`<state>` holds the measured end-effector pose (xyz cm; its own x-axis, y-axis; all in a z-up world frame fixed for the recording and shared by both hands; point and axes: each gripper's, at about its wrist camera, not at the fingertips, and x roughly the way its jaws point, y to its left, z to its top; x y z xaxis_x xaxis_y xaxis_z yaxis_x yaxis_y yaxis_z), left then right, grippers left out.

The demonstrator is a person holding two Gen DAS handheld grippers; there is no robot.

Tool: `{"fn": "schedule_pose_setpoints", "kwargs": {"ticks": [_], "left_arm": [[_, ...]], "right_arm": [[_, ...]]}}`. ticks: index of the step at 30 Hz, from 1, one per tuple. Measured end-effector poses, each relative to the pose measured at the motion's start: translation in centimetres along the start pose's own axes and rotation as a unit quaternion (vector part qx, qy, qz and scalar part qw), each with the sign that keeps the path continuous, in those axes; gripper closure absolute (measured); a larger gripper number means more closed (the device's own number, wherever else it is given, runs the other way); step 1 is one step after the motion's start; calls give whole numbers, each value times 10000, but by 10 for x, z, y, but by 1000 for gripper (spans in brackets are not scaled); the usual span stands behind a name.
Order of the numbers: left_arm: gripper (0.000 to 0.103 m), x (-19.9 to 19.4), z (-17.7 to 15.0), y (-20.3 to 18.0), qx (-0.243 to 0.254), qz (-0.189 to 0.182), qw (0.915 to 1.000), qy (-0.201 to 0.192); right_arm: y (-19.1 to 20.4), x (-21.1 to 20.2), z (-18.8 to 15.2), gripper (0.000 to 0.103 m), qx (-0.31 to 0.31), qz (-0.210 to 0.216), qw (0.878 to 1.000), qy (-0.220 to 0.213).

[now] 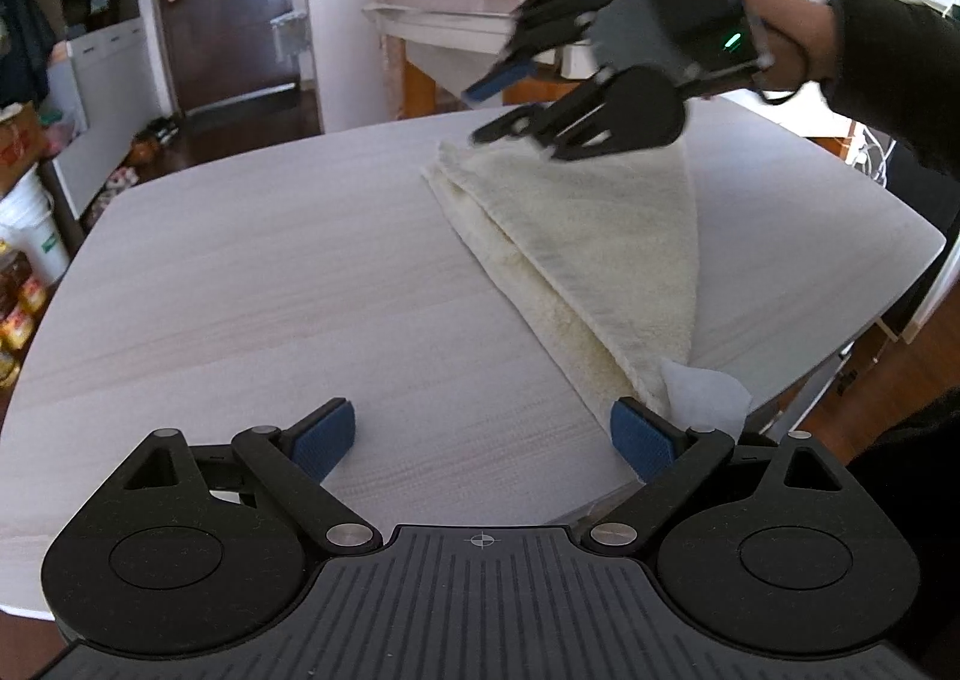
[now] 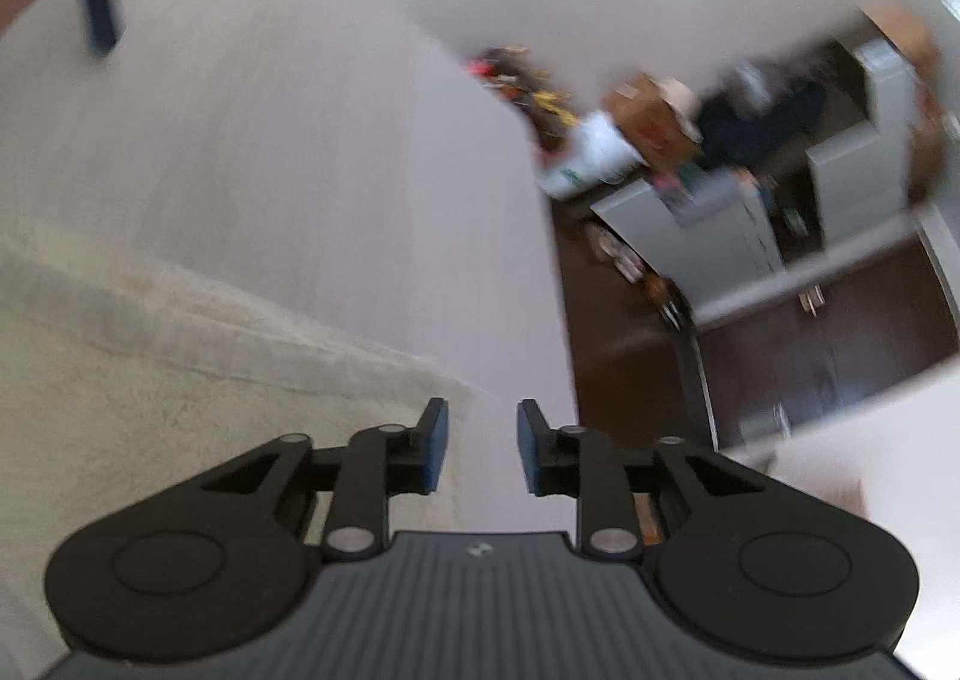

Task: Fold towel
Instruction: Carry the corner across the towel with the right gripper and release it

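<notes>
The right gripper (image 2: 483, 449) has its blue pads parted with nothing between them, poised just above the far corner of the towel (image 1: 576, 248); the view is smeared, but bare table (image 2: 336, 188) shows through the gap. The left gripper (image 1: 483, 443) stands wide open and empty near the table's close edge, its right pad just beside the towel's near tip and white tag (image 1: 708, 395). The cream towel lies on the table as a long, layered wedge, so one fold looks laid down and let go. The next move likely calls for pinching all layers at each end together, or smoothing the edges.
</notes>
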<state>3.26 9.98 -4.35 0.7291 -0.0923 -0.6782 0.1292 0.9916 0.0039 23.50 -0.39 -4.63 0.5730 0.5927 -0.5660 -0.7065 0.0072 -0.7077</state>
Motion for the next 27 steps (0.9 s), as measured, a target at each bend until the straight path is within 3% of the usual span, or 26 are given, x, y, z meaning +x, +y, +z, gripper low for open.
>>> {"fn": "schedule_pose_setpoints", "kwargs": {"ticks": [3,8,11,15,20,27], "left_arm": [[7,-5,2,5,-87,-35,9999,-84],[7,-10,14,11,-103,129,9994,-304],[7,-4,24,7,62,144,9991,-389],[7,16,35,-1,317,123,9988,-348],[7,30,34,-9,486,225,9984,-183],[7,32,33,-16,495,230,9985,-74]], "right_arm": [[-11,-21,-21,59,782,-71,9965,288],[-16,-45,-62,61,1848,-195,9784,904],[-19,-57,-78,68,2265,-281,9684,1005],[-32,-70,-93,70,2854,-567,9509,1057],[-46,-62,-107,74,3211,-624,9369,1233],[-51,-62,-129,75,3375,-808,9276,1378]]}}
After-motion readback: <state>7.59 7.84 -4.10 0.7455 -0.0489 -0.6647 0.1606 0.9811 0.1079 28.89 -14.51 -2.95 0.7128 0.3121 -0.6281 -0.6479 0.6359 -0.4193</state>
